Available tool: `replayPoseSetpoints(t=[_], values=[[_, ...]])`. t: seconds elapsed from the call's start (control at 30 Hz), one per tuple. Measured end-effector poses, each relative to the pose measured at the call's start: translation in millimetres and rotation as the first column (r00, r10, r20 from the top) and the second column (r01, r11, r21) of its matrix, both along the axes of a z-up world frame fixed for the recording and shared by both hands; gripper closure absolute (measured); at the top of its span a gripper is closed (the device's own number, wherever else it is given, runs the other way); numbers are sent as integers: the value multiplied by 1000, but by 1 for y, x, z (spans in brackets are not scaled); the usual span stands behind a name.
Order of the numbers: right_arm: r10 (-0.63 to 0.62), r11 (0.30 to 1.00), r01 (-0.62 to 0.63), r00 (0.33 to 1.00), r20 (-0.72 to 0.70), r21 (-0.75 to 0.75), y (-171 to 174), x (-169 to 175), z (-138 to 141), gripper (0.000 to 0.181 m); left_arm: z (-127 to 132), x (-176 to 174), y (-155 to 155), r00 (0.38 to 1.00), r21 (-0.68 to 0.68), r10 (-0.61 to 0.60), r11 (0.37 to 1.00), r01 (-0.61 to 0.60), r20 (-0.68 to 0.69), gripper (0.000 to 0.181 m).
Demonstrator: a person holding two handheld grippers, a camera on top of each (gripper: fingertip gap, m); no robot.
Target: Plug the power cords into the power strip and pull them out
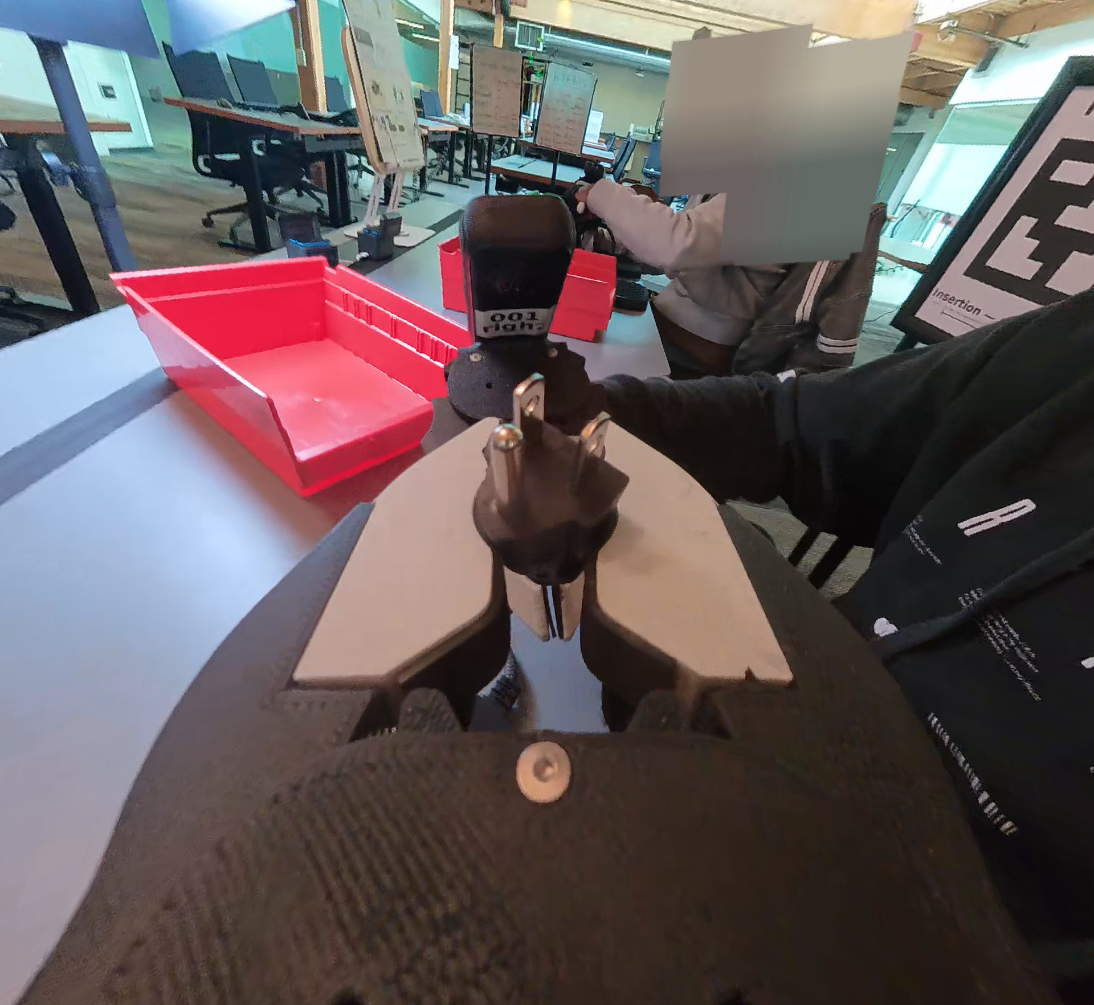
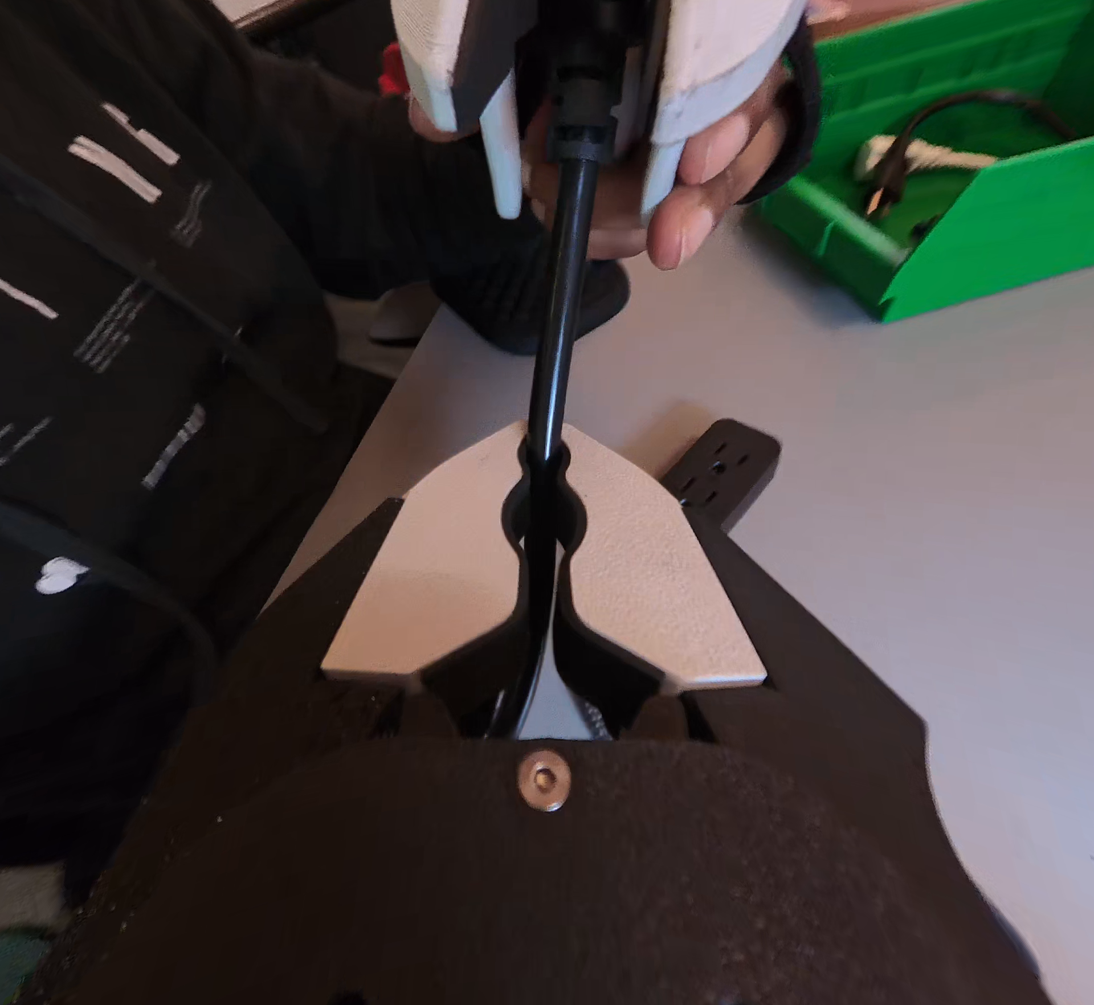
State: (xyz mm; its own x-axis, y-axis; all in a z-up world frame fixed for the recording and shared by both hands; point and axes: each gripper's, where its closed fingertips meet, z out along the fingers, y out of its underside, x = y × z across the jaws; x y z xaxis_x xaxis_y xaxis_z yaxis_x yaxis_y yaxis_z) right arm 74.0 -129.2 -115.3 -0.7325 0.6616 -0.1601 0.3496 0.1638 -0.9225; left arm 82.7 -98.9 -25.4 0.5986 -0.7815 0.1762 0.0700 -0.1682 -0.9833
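My left gripper is shut on a black three-prong plug, whose metal prongs point forward and up. In the right wrist view the left gripper shows at the top, with the plug's strain relief between its white fingers. The black cord runs down from it into my right gripper, which is shut on the cord. A black power strip lies on the grey table just right of my right fingers.
A red bin stands open on the table to the left, with a second red bin behind. A green bin at the right holds another cord. A person in a grey jacket sits across. A framed sign stands at the right. My right fingertips sit around 9 cm from my left ones.
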Motion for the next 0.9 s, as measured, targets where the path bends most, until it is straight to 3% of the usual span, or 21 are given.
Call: replayPoseSetpoints(t=[0.13,0.4,0.57,0.67,0.8,0.9], values=[[31,999,-29,996,79,-30,6,7,-13,179,-17,-3,7,998,-50,13,999,-10,69,156],[-76,995,63,982,171,78,29,3,-48,179,-58,-14,21,994,-177,20,984,0,112,153],[-224,969,181,930,292,167,46,2,-62,179,-77,-30,19,994,-193,45,979,-63,-98,144],[-242,965,194,919,311,175,45,-1,-63,179,-73,-48,16,949,-88,113,985,-145,-294,136],[-256,960,199,912,322,198,48,-2,-63,179,-71,-70,6,834,47,187,980,-191,-520,132],[-251,960,187,904,347,207,46,-1,-65,179,-84,-76,2,698,114,214,975,-188,-683,129]])
